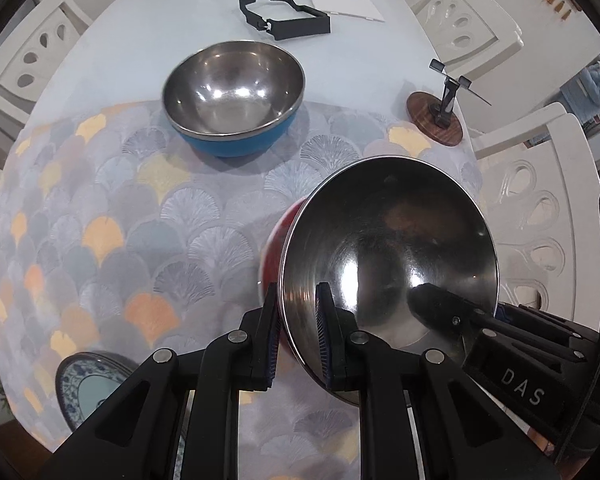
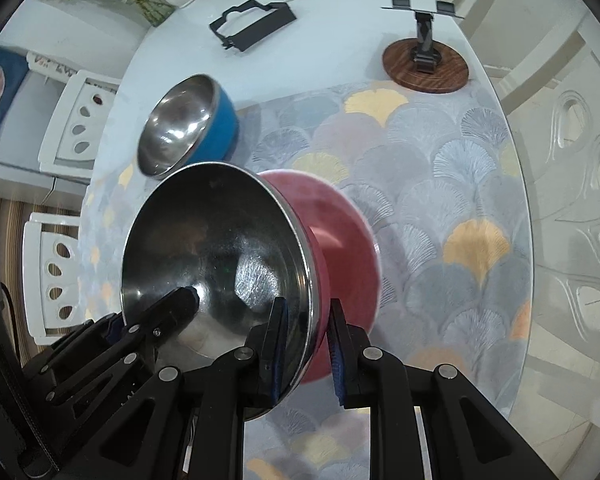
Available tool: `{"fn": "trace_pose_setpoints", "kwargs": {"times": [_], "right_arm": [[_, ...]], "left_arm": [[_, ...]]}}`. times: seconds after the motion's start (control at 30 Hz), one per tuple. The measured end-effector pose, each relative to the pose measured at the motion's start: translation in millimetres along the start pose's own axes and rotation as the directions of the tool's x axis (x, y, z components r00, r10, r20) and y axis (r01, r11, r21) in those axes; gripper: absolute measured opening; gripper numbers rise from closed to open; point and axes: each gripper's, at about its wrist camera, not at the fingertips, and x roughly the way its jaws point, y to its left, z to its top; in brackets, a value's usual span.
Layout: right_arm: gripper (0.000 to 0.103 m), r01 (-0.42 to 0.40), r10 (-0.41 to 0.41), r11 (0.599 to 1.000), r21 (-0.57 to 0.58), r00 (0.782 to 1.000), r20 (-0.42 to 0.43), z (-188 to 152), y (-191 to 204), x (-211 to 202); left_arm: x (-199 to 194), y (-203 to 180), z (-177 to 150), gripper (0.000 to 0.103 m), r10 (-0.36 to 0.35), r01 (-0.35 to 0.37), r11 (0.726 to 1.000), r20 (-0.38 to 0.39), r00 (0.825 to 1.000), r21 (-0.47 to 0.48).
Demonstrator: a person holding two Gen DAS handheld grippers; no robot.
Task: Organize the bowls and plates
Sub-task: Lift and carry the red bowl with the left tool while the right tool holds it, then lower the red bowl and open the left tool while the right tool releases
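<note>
Table with scallop-pattern mat; blue bowl upright, upper centre of the left view. Red bowl mid-frame, tilted, off the mat, left gripper and right gripper each clamped on its rim. Level it, centre over blue, lower evenly, release both together

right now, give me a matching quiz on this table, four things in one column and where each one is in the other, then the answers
Things:
1. red bowl
2. blue bowl
3. blue-and-white plate
4. black stand

Places:
A. at the near edge of the patterned mat, partly cut off
B. on a round wooden base
C. held by its rim between the left gripper and the right gripper
D. upright at the far edge of the mat

Pairs: 1-C, 2-D, 3-A, 4-B
</note>
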Motion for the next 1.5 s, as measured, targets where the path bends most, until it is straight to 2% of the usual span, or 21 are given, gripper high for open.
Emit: {"fn": "trace_pose_setpoints", "kwargs": {"times": [0.37,0.83,1.0,1.27,1.5], "right_arm": [[0.019,-0.009,0.009,1.000,0.022,1.000,-0.016,10,-17,9],[0.023,0.005,-0.003,0.998,0.061,0.999,-0.036,7,-15,7],[0.029,-0.006,0.008,0.998,0.069,1.000,-0.025,4,-12,2],[0.030,0.012,-0.012,0.997,0.082,1.000,0.005,1,-10,-7],[0.030,-0.047,0.046,0.996,0.080,0.999,0.019,5,-5,-32]], "left_arm": [[13,-6,9,0.014,0.010,-0.010,1.000,-0.011,1.000,0.001],[16,-2,14,0.014,-0.031,0.033,0.999,-0.030,0.999,0.042],[11,2,15,0.014,-0.064,0.064,0.997,-0.011,0.998,0.040],[7,10,19,0.014,-0.108,0.108,0.994,-0.002,0.994,0.028],[-20,21,24,0.014,-0.099,0.099,0.995,0.025,0.995,0.024]]}}
